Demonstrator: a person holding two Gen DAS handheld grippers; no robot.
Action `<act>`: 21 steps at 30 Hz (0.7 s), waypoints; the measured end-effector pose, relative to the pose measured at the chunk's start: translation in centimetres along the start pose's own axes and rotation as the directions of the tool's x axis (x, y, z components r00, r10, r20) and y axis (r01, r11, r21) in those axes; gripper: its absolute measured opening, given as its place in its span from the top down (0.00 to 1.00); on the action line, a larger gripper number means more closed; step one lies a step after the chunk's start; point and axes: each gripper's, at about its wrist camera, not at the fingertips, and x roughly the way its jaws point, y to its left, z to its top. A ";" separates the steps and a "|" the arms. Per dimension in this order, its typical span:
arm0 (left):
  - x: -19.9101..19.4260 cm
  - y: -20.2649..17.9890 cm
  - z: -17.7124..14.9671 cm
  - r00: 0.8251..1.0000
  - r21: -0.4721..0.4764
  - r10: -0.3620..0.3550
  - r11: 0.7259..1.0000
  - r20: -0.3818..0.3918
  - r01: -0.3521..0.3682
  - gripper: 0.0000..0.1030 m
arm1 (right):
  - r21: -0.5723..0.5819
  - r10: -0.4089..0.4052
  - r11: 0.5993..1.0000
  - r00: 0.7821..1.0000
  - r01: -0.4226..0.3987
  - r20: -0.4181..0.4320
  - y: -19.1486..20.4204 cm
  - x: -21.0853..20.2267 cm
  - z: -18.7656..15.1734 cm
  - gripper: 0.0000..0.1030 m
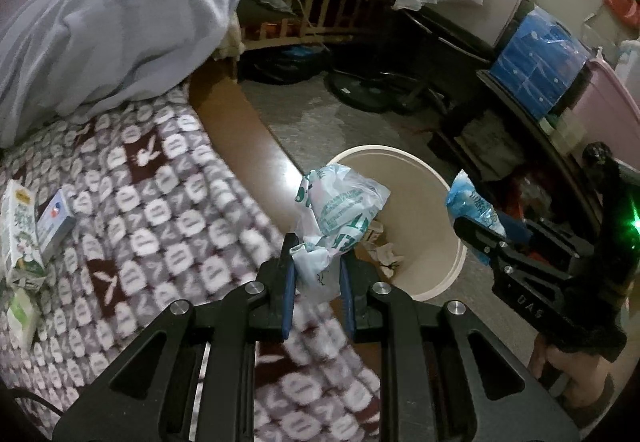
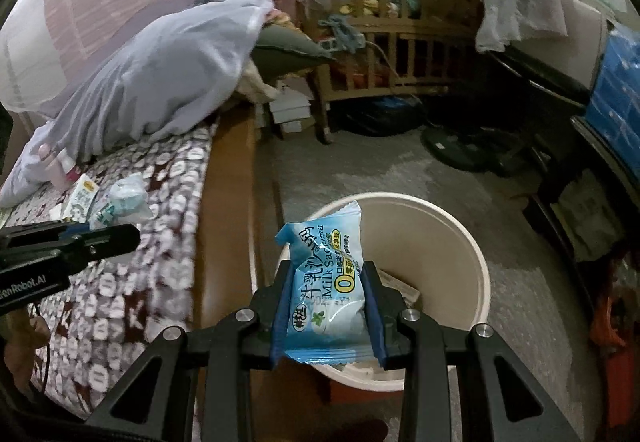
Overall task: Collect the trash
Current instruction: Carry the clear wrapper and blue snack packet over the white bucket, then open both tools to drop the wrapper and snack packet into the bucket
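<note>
Bed with patterned blanket (image 1: pixel 160 202) and bare wooden edge is seen beside a grey floor, one cream bin (image 2: pixel 452 242) standing on the floor just beside the bed, a wooden crib (image 2: pixel 384 54) well behind the bin. Bin contents are partly hidden by the held items and hard to make out; boxes on the blanket are cut off at frame edge. Two items counted: left gripper (image 1: pixel 318 262) is clamped on a crumpled plastic bag (image 1: pixel 340 210) at the bin's bedside rim, right gripper (image 2: pixel 326 306) is clamped on a blue snack wrapper (image 2: pixel 324 282) over the bin.
</note>
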 end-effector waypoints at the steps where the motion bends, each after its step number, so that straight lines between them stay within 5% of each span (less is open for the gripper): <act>1: 0.2 -0.4 0.2 1.000 0.004 -0.005 1.000 -0.002 0.005 0.84 | 0.005 -0.005 1.000 1.000 0.005 -0.005 -0.4 0.1 -0.2 0.69; 21: 5.4 -5.6 2.3 0.996 0.060 -0.057 0.996 -0.063 0.061 0.84 | 0.104 -0.041 0.993 0.997 0.047 -0.061 -6.5 2.5 -2.4 0.69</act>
